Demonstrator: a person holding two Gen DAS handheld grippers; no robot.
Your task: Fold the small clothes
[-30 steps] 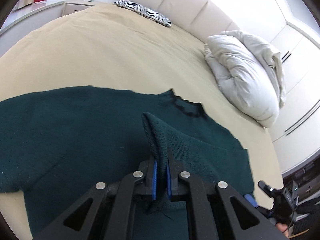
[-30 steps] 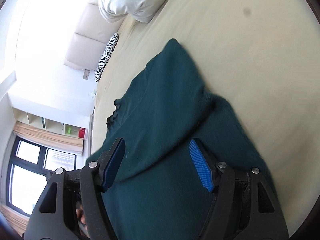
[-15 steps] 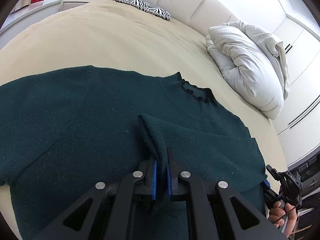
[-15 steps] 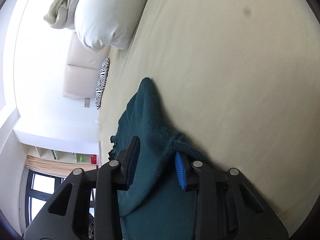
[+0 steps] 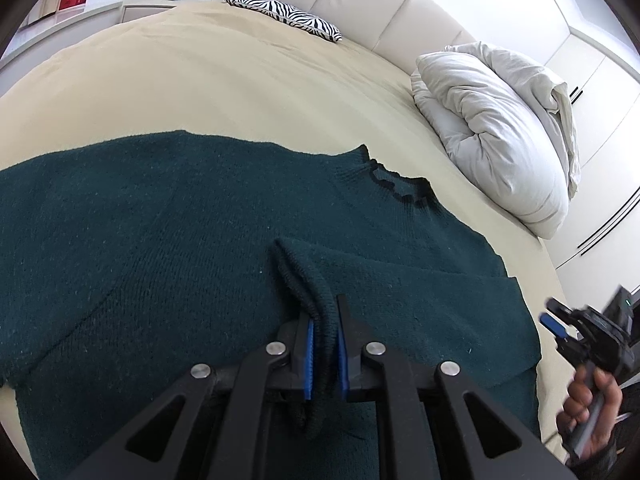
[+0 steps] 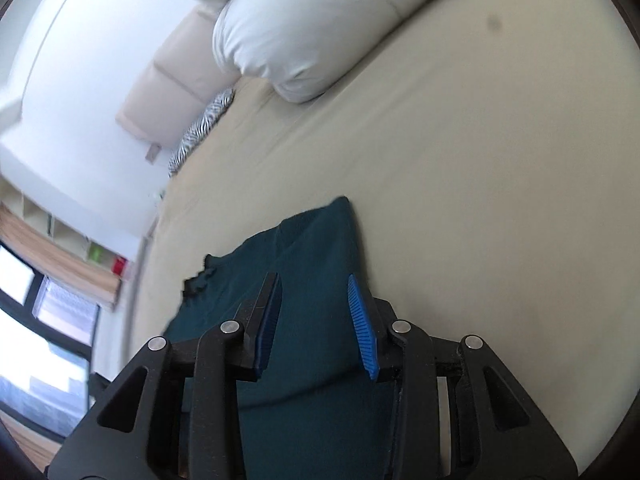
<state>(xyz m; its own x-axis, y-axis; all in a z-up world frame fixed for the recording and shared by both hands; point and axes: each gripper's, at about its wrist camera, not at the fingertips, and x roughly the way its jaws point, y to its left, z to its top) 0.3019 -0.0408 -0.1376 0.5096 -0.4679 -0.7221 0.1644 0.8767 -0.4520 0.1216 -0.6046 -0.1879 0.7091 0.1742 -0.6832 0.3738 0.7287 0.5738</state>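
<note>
While the left gripper (image 5: 324, 344) pinches a raised fold of the dark green sweater (image 5: 160, 232), the right gripper (image 6: 316, 324) gapes wide, empty, above the garment spread on the beige bed (image 5: 224, 80).

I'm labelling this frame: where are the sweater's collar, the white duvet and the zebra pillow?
sweater's collar (image 5: 396, 184), left wrist view, on the black frilled neckline.
white duvet (image 5: 500, 132), left wrist view, on its bulging middle.
zebra pillow (image 5: 284, 14), left wrist view, on its striped top.
</note>
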